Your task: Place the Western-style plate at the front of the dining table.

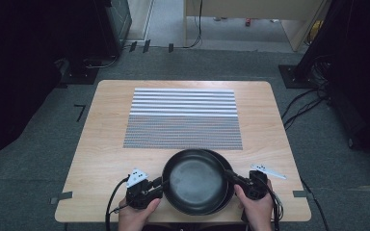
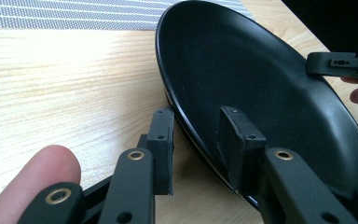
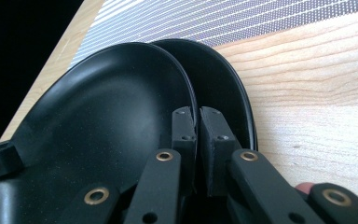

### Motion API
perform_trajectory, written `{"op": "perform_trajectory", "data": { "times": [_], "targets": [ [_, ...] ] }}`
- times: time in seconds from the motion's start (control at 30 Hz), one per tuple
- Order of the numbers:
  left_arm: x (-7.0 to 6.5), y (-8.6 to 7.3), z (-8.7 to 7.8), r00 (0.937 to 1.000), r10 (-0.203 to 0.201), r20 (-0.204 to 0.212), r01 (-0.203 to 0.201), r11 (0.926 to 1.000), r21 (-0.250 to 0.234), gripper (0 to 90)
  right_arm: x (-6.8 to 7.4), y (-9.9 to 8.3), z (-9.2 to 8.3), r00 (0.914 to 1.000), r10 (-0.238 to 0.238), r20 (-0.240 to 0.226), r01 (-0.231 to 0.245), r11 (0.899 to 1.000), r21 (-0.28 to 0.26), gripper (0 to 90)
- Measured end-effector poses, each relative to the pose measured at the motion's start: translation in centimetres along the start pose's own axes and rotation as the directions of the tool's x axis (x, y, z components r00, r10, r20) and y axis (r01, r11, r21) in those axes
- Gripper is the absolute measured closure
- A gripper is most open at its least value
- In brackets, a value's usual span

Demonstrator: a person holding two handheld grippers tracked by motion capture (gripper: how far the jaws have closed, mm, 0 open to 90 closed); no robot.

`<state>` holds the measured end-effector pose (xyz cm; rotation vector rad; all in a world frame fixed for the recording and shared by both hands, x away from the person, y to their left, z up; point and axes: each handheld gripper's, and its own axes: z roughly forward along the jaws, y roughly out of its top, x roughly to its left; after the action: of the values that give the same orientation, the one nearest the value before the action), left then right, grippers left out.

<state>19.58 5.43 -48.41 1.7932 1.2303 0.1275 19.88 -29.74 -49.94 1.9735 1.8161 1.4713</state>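
Observation:
Two black plates lie stacked near the table's front edge. The upper plate (image 1: pixel 193 180) (image 2: pixel 261 79) (image 3: pixel 107 107) sits shifted toward me, and the lower plate (image 1: pixel 225 162) (image 3: pixel 228 88) peeks out behind it on the right. My left gripper (image 1: pixel 160 184) (image 2: pixel 198 149) is open at the upper plate's left rim, one jaw inside the plate and one outside, with a gap around the rim. My right gripper (image 1: pixel 230 175) (image 3: pixel 199 135) is shut on the upper plate's right rim. A hand holds each gripper.
A grey-and-white striped mat (image 1: pixel 183 118) (image 2: pixel 74 14) (image 3: pixel 242 18) covers the middle and far part of the wooden table (image 1: pixel 101 144). Bare wood lies left and right of the plates. Beyond the table are carpet, cables and dark equipment.

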Motion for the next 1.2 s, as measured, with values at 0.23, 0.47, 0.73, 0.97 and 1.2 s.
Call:
{"op": "perform_trajectory", "data": {
  "times": [0.23,0.47,0.73,0.97,1.2],
  "targets": [
    [0.0,0.0,0.0,1.0000,0.000,-0.002,0.000,1.0000,-0.001,66.8,-0.2,-0.1,0.4,0.9993,0.035,-0.014,-0.035,0.999,0.013,82.9],
    [0.1,-0.1,0.0,1.0000,-0.006,0.003,0.006,1.0000,-0.003,66.8,-0.1,-0.4,0.8,0.9976,0.068,-0.011,-0.068,0.998,0.008,82.2],
    [0.4,-0.2,0.0,0.9985,-0.046,0.029,0.046,0.9989,-0.007,67.5,-1.1,-0.6,0.9,0.9627,0.258,-0.081,-0.258,0.966,0.011,85.8],
    [0.2,-0.2,0.0,0.9983,-0.054,0.021,0.054,0.9986,0.002,68.4,-0.7,-0.7,0.5,0.9623,0.265,-0.064,-0.265,0.964,-0.005,86.0],
    [0.5,0.0,-0.1,0.9940,-0.105,0.030,0.105,0.9944,0.011,71.2,0.1,-0.1,0.0,0.9698,0.233,-0.072,-0.235,0.972,-0.013,86.2]
  ]
}}
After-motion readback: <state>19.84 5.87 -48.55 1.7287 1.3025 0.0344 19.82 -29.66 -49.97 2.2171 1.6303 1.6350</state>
